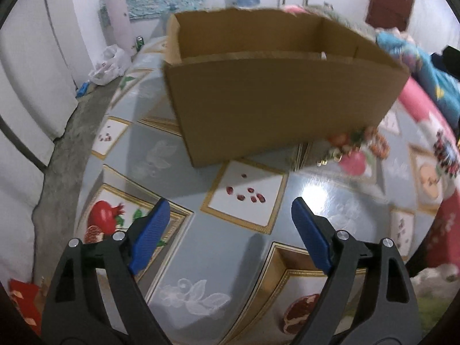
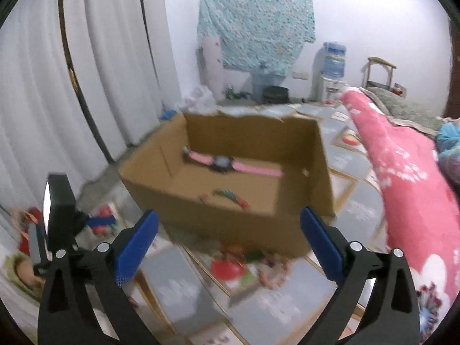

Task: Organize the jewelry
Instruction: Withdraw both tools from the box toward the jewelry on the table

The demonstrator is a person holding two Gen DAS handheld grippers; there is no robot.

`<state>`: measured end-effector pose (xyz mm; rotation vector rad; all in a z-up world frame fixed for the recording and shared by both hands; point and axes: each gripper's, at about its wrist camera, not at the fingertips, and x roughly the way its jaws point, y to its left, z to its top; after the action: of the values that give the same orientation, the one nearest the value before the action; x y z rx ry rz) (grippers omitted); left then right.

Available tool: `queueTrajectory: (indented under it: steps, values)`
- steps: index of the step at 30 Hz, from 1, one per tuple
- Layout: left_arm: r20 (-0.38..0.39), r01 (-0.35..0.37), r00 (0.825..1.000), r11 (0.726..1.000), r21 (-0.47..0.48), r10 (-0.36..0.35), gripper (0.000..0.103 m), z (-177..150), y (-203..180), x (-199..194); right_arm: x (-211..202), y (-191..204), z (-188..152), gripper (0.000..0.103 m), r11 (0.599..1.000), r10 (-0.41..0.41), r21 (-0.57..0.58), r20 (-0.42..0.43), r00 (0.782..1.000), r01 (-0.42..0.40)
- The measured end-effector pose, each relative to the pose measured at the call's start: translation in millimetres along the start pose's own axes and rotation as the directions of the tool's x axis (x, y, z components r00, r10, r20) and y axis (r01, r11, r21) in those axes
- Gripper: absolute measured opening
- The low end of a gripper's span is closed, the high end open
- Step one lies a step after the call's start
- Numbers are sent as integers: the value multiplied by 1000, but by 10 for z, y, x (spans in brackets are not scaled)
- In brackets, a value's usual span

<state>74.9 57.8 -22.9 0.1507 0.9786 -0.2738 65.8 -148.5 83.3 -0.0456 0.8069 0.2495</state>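
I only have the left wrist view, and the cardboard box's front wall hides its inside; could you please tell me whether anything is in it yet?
Observer: Yes. The right wrist view looks down into the cardboard box, and a pink-strapped watch lies across its floor near the back wall.
Operator: Thank you. Is the watch alone in there?
Observer: No, a small multicoloured beaded piece lies nearer the front wall, apart from the watch.
Operator: And is the right claw carrying anything?
Observer: No, the right claw is open and empty, in front of the box.
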Motion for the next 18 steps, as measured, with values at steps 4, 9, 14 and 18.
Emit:
queueTrajectory:
  steps: [4,9,14,18]
  values:
    - [-31,-21,999,999,43,22,83,-31,-88,179,-12,-67,-179,96,996,-89,0,-40,995,89]
    - [-41,-7,999,1000,30,8,87,-69,-81,284,-12,-153,-337,96,981,-193,-28,-70,979,192]
    - [-42,16,999,1000,-5,-16,92,-82,-4,314,-3,-231,-369,96,968,-253,-17,-80,964,252]
    - [-26,16,1000,1000,-9,-16,95,-105,34,328,-23,-326,-393,96,968,-247,21,-76,966,249]
